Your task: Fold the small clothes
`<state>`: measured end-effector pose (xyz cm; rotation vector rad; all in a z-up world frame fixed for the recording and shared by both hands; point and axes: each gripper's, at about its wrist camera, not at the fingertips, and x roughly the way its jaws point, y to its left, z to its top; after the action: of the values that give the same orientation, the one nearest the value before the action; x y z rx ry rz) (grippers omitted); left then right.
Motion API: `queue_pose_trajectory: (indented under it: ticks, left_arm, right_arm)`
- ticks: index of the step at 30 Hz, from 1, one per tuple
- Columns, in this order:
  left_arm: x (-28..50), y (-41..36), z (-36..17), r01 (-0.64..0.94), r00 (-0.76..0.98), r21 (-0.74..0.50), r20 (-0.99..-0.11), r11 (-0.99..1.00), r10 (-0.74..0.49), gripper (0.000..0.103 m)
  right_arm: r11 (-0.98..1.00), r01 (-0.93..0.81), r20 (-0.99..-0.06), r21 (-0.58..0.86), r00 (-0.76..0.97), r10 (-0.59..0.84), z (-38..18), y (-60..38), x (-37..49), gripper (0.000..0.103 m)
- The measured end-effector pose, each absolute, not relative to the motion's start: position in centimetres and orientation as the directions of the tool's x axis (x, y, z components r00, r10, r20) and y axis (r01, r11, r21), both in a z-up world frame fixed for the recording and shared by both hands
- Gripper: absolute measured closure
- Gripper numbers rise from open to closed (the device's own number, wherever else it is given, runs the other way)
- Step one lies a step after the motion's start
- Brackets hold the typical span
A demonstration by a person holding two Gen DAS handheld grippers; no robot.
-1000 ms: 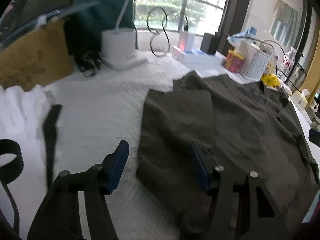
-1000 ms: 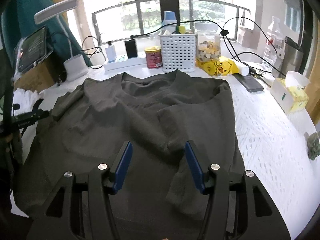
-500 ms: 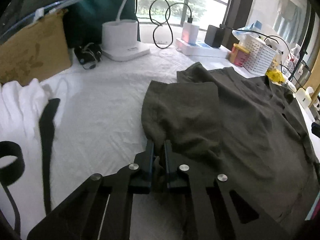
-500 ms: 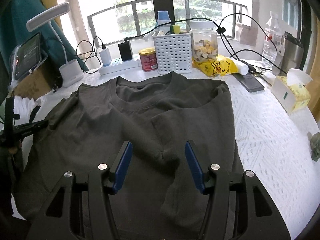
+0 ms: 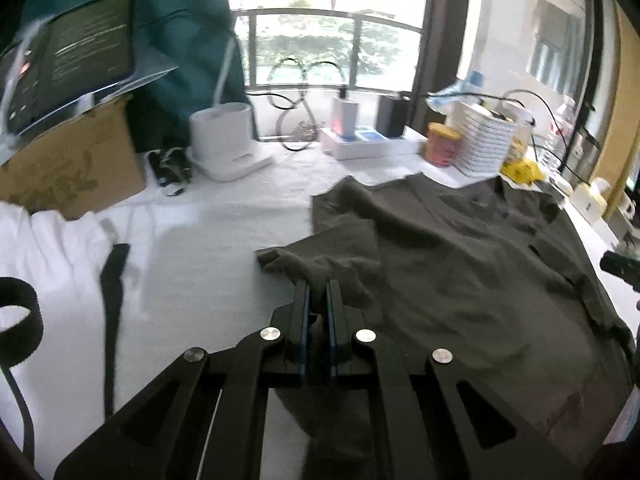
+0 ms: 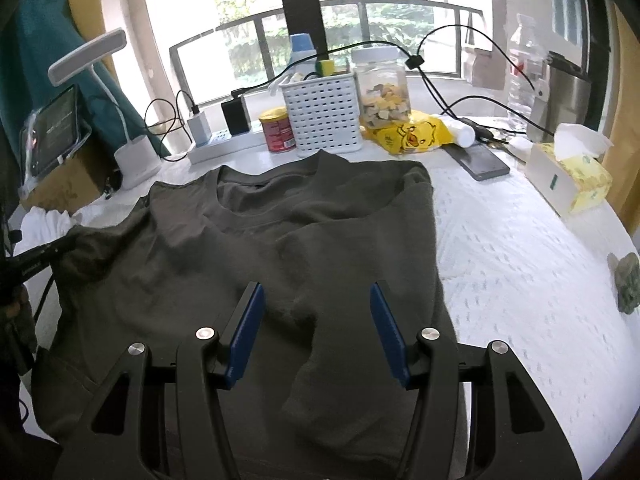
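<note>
Pinching the sleeve edge of the olive T-shirt [image 5: 460, 264], spread on the desk [image 6: 520, 264], the left gripper [image 5: 318, 300] is positioned for folding inward; the right gripper [image 6: 316, 324] is held spread above the cloth.

No legible text in either view.

Dark tablet screen [image 5: 80, 52], far left beyond the fingers: pale lines of text, too blurred to read.

Red cylindrical tin [image 6: 277, 129], far ahead, left of the white perforated plastic basket [image 6: 324, 118]: label print too small to make out.

Yellow plastic bag [image 6: 408, 136], ahead and right: cartoon duck picture, no readable words.

Yellow-and-white tissue box [image 6: 568, 182], far right: one small green mark, not decipherable.
</note>
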<state>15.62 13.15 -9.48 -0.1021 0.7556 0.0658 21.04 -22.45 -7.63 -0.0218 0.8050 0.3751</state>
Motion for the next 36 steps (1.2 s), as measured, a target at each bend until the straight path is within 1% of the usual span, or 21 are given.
queue_pose_trajectory:
  ticks: [7, 16, 25, 29, 31, 32, 33, 34, 35, 36]
  left_arm:
    - [16.7, 9.4, -9.9, -0.008, 0.702, -0.042, -0.711, 0.999, -0.024, 0.097]
    - [17.3, 5.8, -11.3, 0.048, 0.657, -0.030, -0.752, 0.998, -0.054, 0.097]
    - [17.5, 3.1, -12.4, 0.098, 0.611, 0.020, -0.791, 0.995, -0.044, 0.097]
    - [17.5, 3.3, -12.5, 0.086, 0.580, -0.009, -0.813, 0.996, -0.058, 0.096]
    - [17.3, 3.6, -12.0, 0.080, 0.571, -0.029, -0.818, 0.996, -0.069, 0.093]
    - [17.1, 3.7, -11.7, 0.078, 0.571, -0.043, -0.817, 0.996, -0.080, 0.086]
    - [16.9, 3.9, -11.2, 0.071, 0.574, -0.058, -0.814, 0.996, -0.089, 0.071]
    - [16.8, 4.1, -10.9, 0.062, 0.578, -0.065, -0.811, 0.996, -0.089, 0.061]
    - [16.6, 4.4, -10.3, 0.045, 0.590, -0.076, -0.802, 0.996, -0.088, 0.041]
    - [16.3, 4.7, -9.7, 0.031, 0.606, -0.089, -0.790, 0.996, -0.090, 0.035]
  right_arm:
    - [0.939, -0.312, -0.697, 0.145, 0.641, 0.321, -7.8, -24.9, 20.6, 0.045]
    - [0.950, -0.265, -0.696, 0.167, 0.650, 0.304, -8.5, -28.5, 20.3, 0.045]
    - [0.949, -0.249, -0.693, 0.195, 0.649, 0.313, -9.2, -30.2, 20.3, 0.045]
    - [0.945, -0.252, -0.692, 0.207, 0.645, 0.324, -9.4, -30.4, 20.1, 0.045]
    - [0.945, -0.252, -0.692, 0.210, 0.644, 0.326, -9.5, -30.5, 20.1, 0.045]
    - [0.944, -0.252, -0.692, 0.211, 0.644, 0.327, -9.5, -30.5, 20.1, 0.045]
    - [0.944, -0.252, -0.691, 0.212, 0.645, 0.327, -9.5, -30.6, 20.1, 0.045]
    - [0.944, -0.251, -0.691, 0.213, 0.645, 0.327, -9.5, -30.7, 20.1, 0.045]
    - [0.944, -0.251, -0.690, 0.214, 0.645, 0.328, -9.5, -30.7, 20.2, 0.045]
    - [0.943, -0.252, -0.688, 0.215, 0.646, 0.330, -9.4, -30.8, 20.2, 0.045]
